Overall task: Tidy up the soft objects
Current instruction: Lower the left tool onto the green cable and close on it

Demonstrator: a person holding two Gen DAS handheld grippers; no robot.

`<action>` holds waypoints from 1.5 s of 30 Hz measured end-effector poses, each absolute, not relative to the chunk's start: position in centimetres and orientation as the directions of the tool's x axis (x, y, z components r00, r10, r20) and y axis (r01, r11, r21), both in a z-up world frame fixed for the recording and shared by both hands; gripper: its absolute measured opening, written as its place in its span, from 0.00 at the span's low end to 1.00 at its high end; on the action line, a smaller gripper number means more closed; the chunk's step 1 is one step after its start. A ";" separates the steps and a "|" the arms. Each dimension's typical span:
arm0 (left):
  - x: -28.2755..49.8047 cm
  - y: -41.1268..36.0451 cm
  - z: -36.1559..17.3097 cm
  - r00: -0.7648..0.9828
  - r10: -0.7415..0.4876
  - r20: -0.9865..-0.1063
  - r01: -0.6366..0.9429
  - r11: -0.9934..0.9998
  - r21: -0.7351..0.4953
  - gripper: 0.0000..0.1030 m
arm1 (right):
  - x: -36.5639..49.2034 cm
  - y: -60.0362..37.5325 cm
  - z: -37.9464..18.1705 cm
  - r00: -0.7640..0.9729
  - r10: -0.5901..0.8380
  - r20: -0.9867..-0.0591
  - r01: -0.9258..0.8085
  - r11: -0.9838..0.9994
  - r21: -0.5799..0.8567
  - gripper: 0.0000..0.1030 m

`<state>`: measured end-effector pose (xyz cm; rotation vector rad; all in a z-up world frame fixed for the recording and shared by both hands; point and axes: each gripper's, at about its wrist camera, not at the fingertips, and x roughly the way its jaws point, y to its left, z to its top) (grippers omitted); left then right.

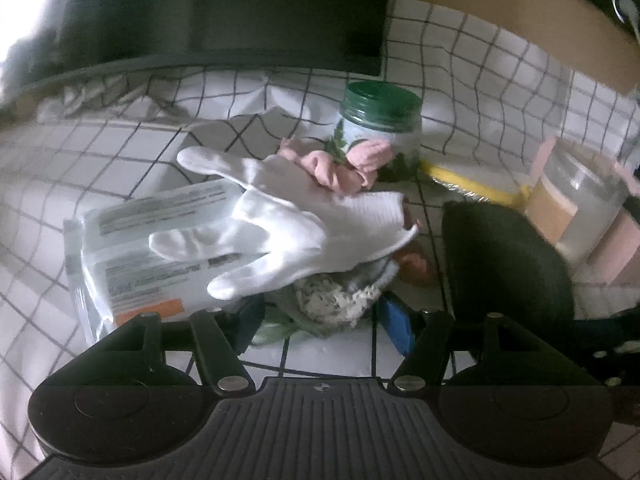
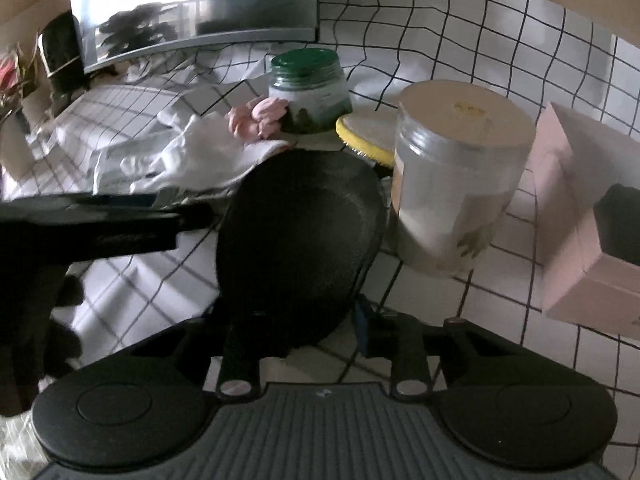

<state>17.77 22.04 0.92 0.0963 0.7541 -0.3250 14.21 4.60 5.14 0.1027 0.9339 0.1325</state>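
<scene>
White knit, the glove (image 1: 276,224) lies spread over a pile of soft things in front of the green-lidded jar (image 1: 380,128), its fingers draped across a clear plastic packet (image 1: 132,256). A pink cloth (image 1: 340,168) is bunched against the jar's base. The left gripper (image 1: 320,320) hangs with jaws apart around a speckled knit bundle (image 1: 336,300) beneath the glove, not pressing it. Nearer than the jar, the right gripper (image 2: 296,320) is clenched on a flat black oval pad (image 2: 296,232).
</scene>
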 end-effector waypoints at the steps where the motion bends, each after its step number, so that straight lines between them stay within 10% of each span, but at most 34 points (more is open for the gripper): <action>1: 17.6 21.8 0.8 0.685 -0.248 -0.685 0.330 0.944 -0.011 0.67 | 13.9 4.6 5.2 0.588 0.155 -0.794 -0.071 0.988 0.139 0.24; 4: 16.8 21.8 0.7 0.688 -0.240 -0.685 0.350 0.936 0.023 0.66 | 13.2 4.5 5.3 0.588 0.147 -0.795 -0.079 0.989 0.125 0.23; 8: 15.3 22.8 0.8 0.699 -0.238 -0.674 0.369 0.928 0.055 0.41 | 12.4 4.6 5.2 0.588 0.138 -0.797 -0.099 0.990 0.099 0.22; 17: 11.9 25.3 1.3 0.666 -0.271 -0.695 0.407 0.913 0.035 0.39 | 12.0 4.7 4.8 0.584 0.133 -0.801 -0.128 0.989 0.071 0.27; 21: 10.9 24.8 1.4 0.651 -0.261 -0.712 0.436 0.897 0.070 0.39 | 12.0 4.7 4.6 0.573 0.148 -0.806 -0.139 0.987 0.083 0.58; 27: 10.9 23.9 1.6 0.640 -0.217 -0.737 0.397 0.915 0.075 0.37 | 11.4 5.2 4.2 0.599 0.157 -0.785 -0.154 0.985 0.079 0.69; 45: 10.2 25.7 1.9 0.625 -0.273 -0.732 0.391 0.920 -0.009 0.25 | 15.2 5.0 6.3 0.656 0.176 -0.734 0.002 0.972 0.235 0.70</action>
